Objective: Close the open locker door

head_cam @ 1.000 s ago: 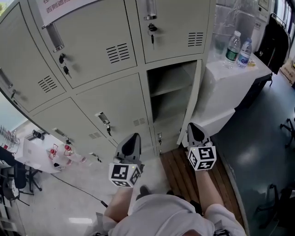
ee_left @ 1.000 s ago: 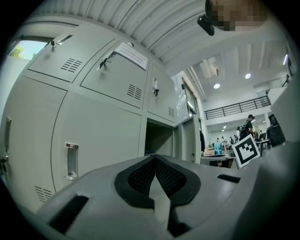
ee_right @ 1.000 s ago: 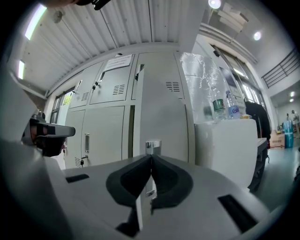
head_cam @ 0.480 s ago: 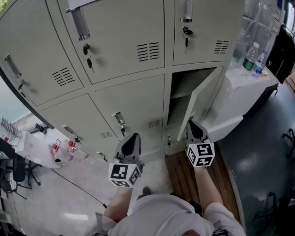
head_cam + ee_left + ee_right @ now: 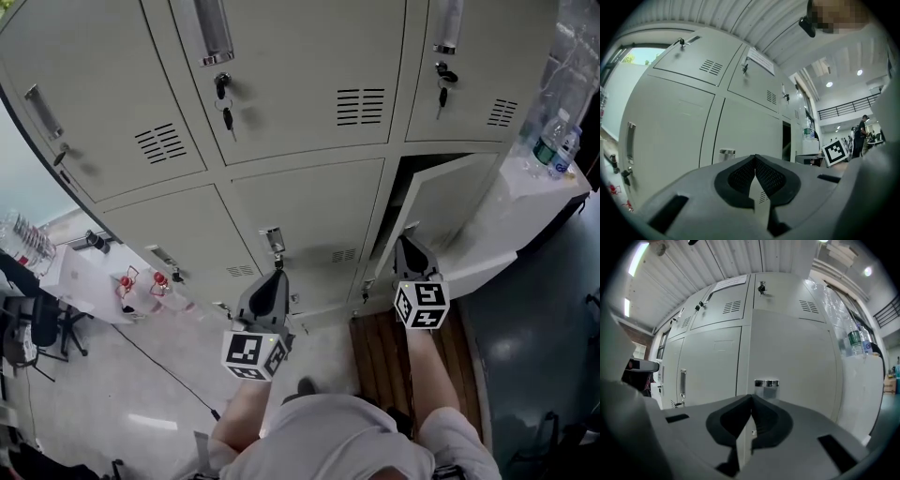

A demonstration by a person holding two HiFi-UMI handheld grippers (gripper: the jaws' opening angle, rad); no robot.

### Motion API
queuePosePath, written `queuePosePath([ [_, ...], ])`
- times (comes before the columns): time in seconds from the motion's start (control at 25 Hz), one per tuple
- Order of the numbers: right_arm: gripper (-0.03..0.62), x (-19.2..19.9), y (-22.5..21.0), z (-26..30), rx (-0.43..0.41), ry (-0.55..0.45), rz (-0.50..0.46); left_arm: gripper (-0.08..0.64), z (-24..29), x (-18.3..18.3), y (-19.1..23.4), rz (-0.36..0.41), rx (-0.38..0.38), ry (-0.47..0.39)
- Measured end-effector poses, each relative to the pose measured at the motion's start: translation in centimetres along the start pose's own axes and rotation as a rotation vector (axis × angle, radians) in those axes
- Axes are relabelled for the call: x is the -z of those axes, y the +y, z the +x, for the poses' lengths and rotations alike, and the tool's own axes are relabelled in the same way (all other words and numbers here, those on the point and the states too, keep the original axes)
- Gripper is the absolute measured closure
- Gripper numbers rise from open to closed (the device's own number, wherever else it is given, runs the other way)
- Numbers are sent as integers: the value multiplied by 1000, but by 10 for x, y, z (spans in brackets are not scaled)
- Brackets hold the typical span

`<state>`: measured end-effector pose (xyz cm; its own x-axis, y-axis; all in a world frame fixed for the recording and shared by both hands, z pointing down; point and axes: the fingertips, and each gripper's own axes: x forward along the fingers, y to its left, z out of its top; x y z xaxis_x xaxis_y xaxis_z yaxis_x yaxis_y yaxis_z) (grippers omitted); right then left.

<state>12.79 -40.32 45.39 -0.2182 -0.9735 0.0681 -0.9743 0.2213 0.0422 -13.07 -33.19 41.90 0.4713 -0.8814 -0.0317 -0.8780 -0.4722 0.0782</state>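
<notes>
The open locker door (image 5: pixel 452 208) in the bottom row stands only slightly ajar, with a dark gap (image 5: pixel 441 159) along its top. My right gripper (image 5: pixel 410 246) is shut and empty, its tip at the door's outer face near the free edge. In the right gripper view that door (image 5: pixel 797 362) fills the picture, and its metal handle (image 5: pixel 766 383) sits just above my right gripper (image 5: pixel 751 397). My left gripper (image 5: pixel 272 281) is shut on nothing and hangs in front of the neighbouring closed door (image 5: pixel 300 225). The left gripper view shows my left gripper (image 5: pixel 754 157) and the locker's dark opening (image 5: pixel 786 140).
Two water bottles (image 5: pixel 553 141) stand on a white cabinet (image 5: pixel 525 202) right of the lockers. Keys (image 5: pixel 225 103) hang from the upper doors' locks. A wooden floor strip (image 5: pixel 384 356) lies under my right arm. A desk (image 5: pixel 84 281) and a chair (image 5: pixel 37 328) are at the left.
The locker door has swung from wide open to almost shut. My right gripper has moved forward with it. My left gripper has hardly moved.
</notes>
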Motion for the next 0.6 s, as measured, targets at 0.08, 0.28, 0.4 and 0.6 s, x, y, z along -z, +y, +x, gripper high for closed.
queuePosePath([
  [0.08, 580, 0, 1, 8, 1, 2, 0, 552, 0, 1, 9, 1, -12, 4],
  [0.28, 580, 0, 3, 28, -1, 6, -5, 552, 6, 2, 26, -4, -26, 4],
  [0.4, 580, 1, 4, 37, -4, 10, -8, 552, 10, 0, 34, -3, -35, 1],
  [0.6, 580, -1, 4, 54, -5, 11, -7, 552, 14, -3, 47, -1, -52, -4],
])
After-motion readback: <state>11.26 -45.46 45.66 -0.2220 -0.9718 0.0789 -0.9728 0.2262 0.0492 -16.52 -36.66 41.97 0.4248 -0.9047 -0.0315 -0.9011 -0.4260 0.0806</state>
